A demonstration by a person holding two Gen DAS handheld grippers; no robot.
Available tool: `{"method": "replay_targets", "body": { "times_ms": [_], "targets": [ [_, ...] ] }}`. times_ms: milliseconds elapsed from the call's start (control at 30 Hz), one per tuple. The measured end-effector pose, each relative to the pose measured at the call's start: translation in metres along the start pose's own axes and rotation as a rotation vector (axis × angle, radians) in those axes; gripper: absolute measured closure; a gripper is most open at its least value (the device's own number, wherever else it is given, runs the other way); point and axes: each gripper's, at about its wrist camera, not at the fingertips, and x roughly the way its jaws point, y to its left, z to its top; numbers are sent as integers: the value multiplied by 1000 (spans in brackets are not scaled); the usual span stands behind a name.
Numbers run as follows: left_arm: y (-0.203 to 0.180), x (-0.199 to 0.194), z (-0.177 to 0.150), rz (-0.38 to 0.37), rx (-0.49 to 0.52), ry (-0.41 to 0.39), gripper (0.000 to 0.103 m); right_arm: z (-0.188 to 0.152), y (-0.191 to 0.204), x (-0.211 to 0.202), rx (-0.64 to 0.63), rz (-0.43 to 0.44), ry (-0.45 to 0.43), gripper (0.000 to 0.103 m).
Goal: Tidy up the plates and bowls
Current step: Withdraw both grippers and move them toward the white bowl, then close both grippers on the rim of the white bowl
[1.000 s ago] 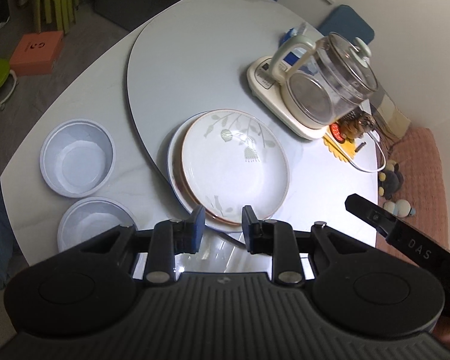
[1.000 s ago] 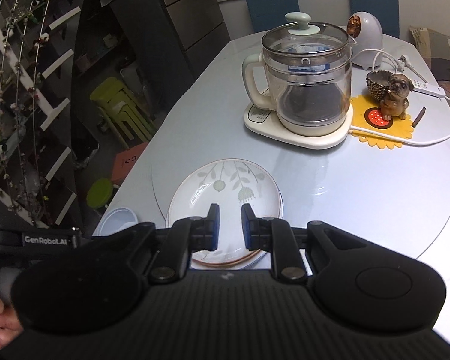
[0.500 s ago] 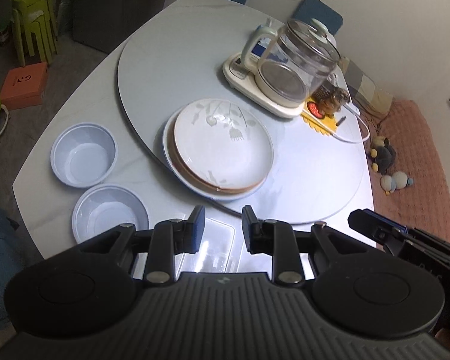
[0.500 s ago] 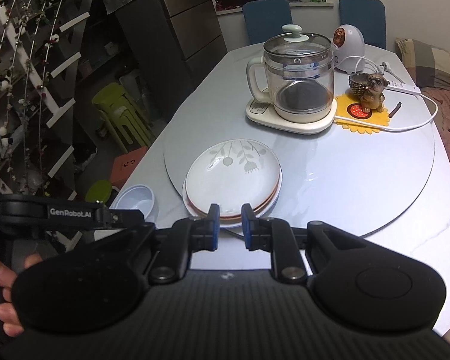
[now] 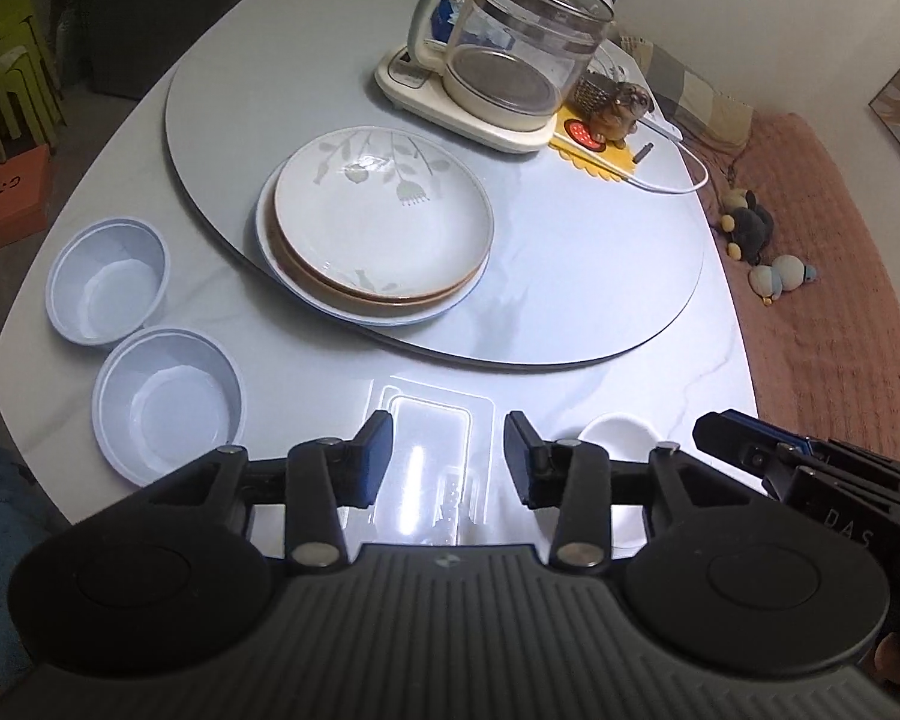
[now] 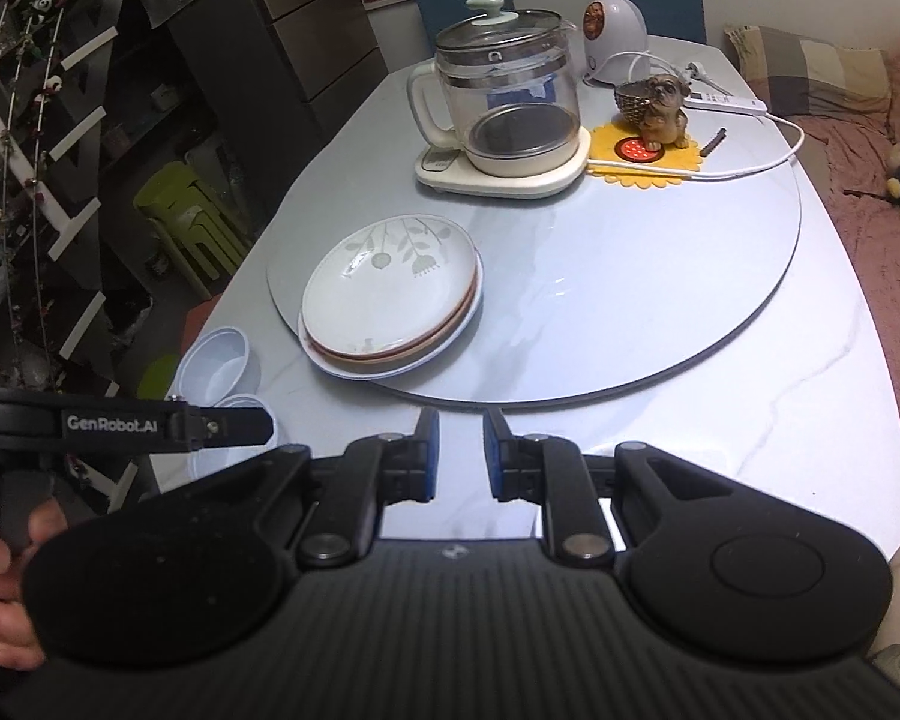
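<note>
A stack of plates (image 5: 378,222) with a leaf-patterned white plate on top sits on the round turntable (image 5: 600,276); it also shows in the right wrist view (image 6: 390,300). Two pale blue bowls (image 5: 108,279) (image 5: 168,405) stand side by side at the table's left edge. A small white dish (image 5: 618,429) lies near the front edge. My left gripper (image 5: 448,456) is open and empty above the table's front edge, well back from the plates. My right gripper (image 6: 460,450) is open with a narrow gap, empty, also held back from the stack.
A glass kettle on a cream base (image 5: 510,60) stands at the turntable's far side, with a dog figurine on a yellow mat (image 5: 615,120) and a white cable beside it. A clear plastic tray (image 5: 429,420) lies under my left gripper. Chairs and green stools surround the table.
Both grippers have pulled back and up from the plate stack, so more of the table shows. My left gripper's jaws have opened wider. The plates have not moved.
</note>
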Motion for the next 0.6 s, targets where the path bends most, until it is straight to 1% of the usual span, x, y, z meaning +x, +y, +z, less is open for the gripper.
{"method": "replay_targets", "body": {
  "times_ms": [133,200,367,467,600],
  "targets": [
    [-11,23,-1,-29,6,48,53,-6,-23,2,22,-38,20,83],
    [-16,34,-2,-31,11,70,51,-8,-37,6,41,-46,40,83],
    [-32,73,-6,-99,0,156,51,-12,-64,20,44,-58,91,82],
    [-46,98,-6,-110,6,199,51,-12,-82,30,65,-65,122,71],
    [-59,128,-7,-133,-12,258,52,-12,-106,46,86,-53,169,71]
  ]
}}
